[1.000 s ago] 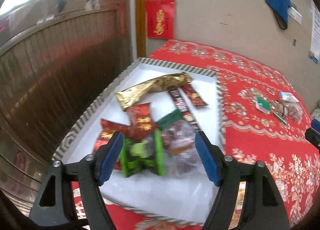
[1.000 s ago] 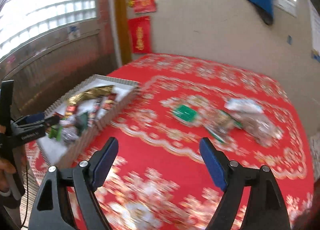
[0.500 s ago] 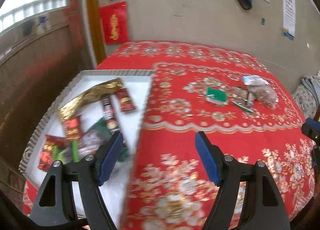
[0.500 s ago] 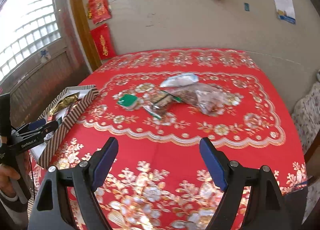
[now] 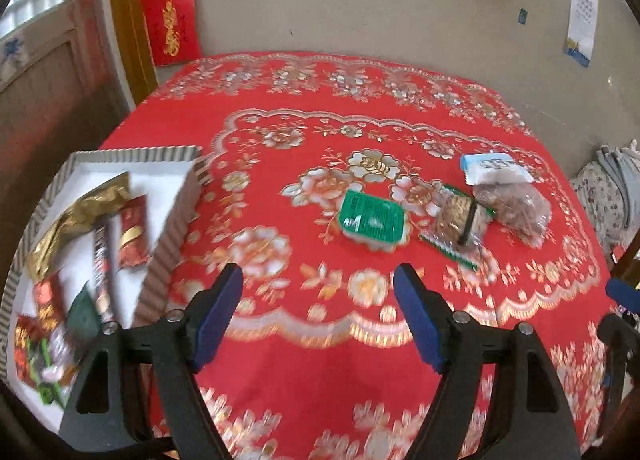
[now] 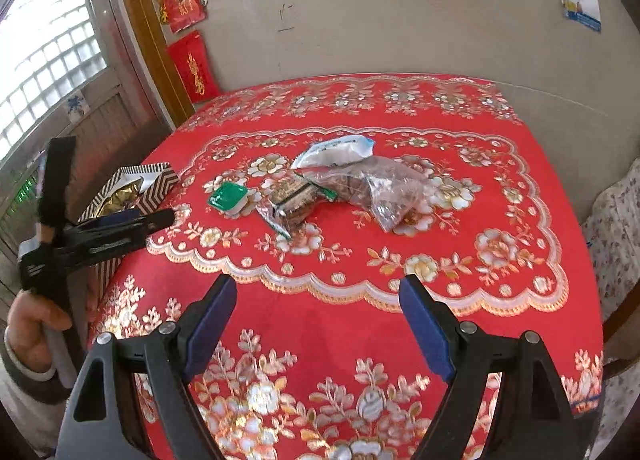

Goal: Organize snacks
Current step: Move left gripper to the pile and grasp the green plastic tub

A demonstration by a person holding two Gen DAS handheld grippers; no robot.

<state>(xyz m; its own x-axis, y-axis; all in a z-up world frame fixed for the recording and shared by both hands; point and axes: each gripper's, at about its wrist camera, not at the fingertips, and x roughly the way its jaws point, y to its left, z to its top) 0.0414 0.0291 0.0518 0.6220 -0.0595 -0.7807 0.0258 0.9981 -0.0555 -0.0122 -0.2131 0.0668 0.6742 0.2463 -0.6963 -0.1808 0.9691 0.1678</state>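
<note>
A white box with a striped rim (image 5: 188, 195) sits at the table's left edge and holds several snack packets, among them a gold wrapper (image 5: 76, 215) and a red packet (image 5: 132, 232). On the red cloth lie a green-lidded cup (image 5: 372, 219), a brown snack pack (image 5: 456, 219) and a clear bag with a blue-white label (image 5: 508, 195). The same snacks show in the right wrist view: cup (image 6: 228, 195), pack (image 6: 292, 199), bag (image 6: 376, 183). My left gripper (image 5: 318, 316) is open and empty, short of the cup. My right gripper (image 6: 316, 324) is open and empty over the near cloth.
The table with its red floral cloth (image 6: 360, 300) stands against a beige wall (image 6: 360, 19). A wooden door frame (image 5: 128, 19) and window are at the left. The left gripper and the hand holding it show at the right wrist view's left (image 6: 100, 232).
The left gripper has swung right, away from the box toward the loose snacks on the cloth. The right gripper view has also turned right and steadied on the snacks.
</note>
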